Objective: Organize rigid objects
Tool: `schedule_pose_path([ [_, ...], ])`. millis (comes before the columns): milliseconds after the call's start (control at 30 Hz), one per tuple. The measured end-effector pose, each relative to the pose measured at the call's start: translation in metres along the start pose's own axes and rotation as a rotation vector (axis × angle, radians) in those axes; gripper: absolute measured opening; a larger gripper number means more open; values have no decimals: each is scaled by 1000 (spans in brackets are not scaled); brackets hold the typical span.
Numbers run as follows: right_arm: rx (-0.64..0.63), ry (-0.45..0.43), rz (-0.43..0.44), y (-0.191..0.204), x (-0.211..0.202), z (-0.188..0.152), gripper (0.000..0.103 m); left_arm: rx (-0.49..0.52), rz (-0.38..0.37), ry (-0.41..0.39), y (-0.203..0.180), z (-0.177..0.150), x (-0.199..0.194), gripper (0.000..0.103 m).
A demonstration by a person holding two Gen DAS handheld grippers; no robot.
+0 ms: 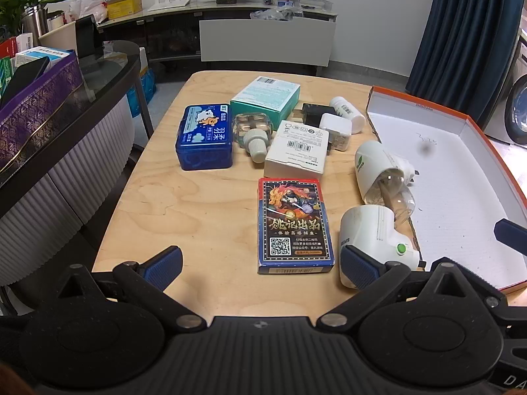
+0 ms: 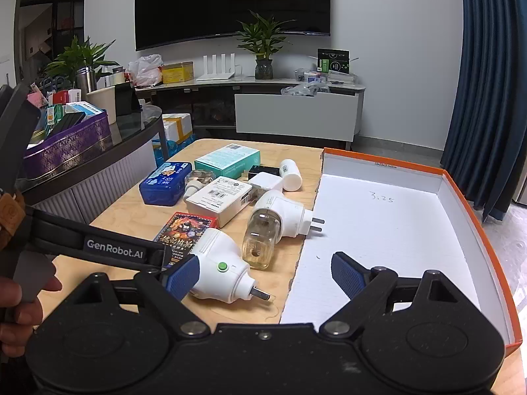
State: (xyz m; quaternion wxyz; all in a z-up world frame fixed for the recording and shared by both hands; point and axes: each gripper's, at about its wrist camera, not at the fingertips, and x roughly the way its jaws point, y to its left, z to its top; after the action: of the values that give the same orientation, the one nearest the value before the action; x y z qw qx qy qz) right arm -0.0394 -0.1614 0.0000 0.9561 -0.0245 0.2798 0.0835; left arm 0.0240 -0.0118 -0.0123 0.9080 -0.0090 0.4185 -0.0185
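Note:
Rigid items lie on the wooden table: a dark card box, a blue tin, a teal box, a white box, a glass bottle, black and white adapters, and a white pill bottle. Two white plug-in heaters sit by the tray: one with a clear bottle, one with a green button. My left gripper hovers open over the card box's near end. My right gripper is open, its left finger in front of the green-button heater.
An open orange-rimmed cardboard tray with a white floor lies at the table's right side. A dark glass-topped counter with a purple box stands to the left. A hand holds the left gripper's handle.

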Motion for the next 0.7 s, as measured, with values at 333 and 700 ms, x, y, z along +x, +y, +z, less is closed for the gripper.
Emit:
schedule_pose_path([
  [333, -8, 24, 6, 3, 5, 0, 102, -2, -2, 8, 1, -1, 3, 103],
  [700, -45, 51, 4, 5, 11, -1, 102, -4, -9, 17, 1, 1, 10, 103],
])
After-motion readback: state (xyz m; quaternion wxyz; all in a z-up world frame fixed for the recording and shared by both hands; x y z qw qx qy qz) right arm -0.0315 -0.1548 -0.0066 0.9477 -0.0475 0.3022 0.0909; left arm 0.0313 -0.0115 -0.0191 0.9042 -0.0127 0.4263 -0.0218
